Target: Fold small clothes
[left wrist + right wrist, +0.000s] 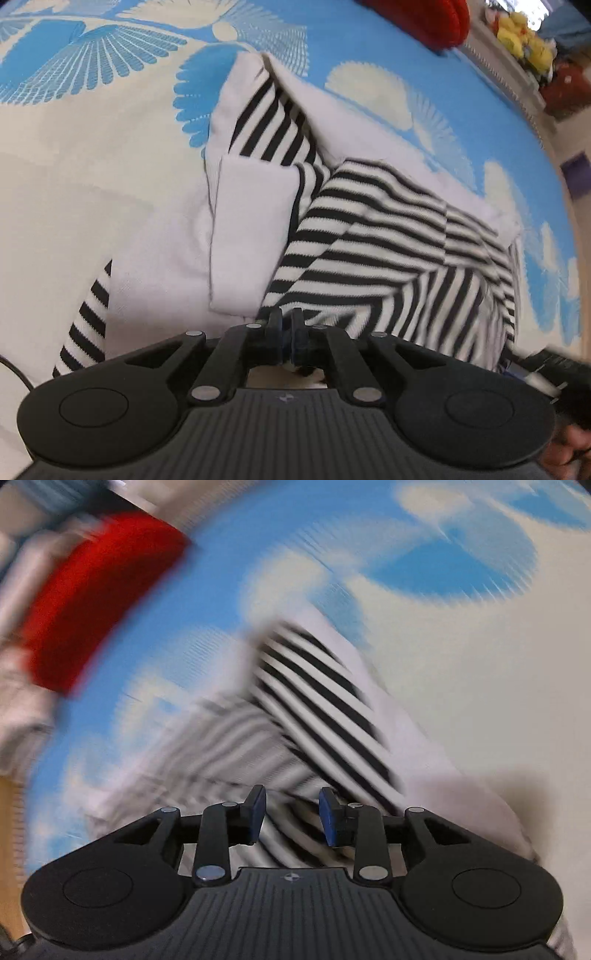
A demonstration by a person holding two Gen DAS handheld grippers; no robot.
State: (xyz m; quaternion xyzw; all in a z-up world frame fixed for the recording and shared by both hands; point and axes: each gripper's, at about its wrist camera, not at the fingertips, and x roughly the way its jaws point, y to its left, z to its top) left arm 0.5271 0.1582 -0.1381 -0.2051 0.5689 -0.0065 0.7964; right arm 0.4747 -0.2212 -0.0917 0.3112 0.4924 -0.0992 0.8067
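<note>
**Striped garment part-folded on the bedspread**

The black-and-white striped garment [388,236] lay on the blue-and-cream bedspread [92,155], a red cloth [424,22] beyond it. The left gripper [285,325] was closed at the garment's near edge; whether it pinched cloth could not be told. The right gripper [291,818] hung part-open above the stripes, holding nothing. The knit appeared soft, light and limp; hems and corners seemed the best holds.

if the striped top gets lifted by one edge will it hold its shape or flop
Probably flop: the striped top lies in soft creased folds on the bedsheet, so unheld parts would likely sag and unfold. It looks like thin knit, so likely light. The left gripper, shut at its hem, would probably drag cloth along.
</note>
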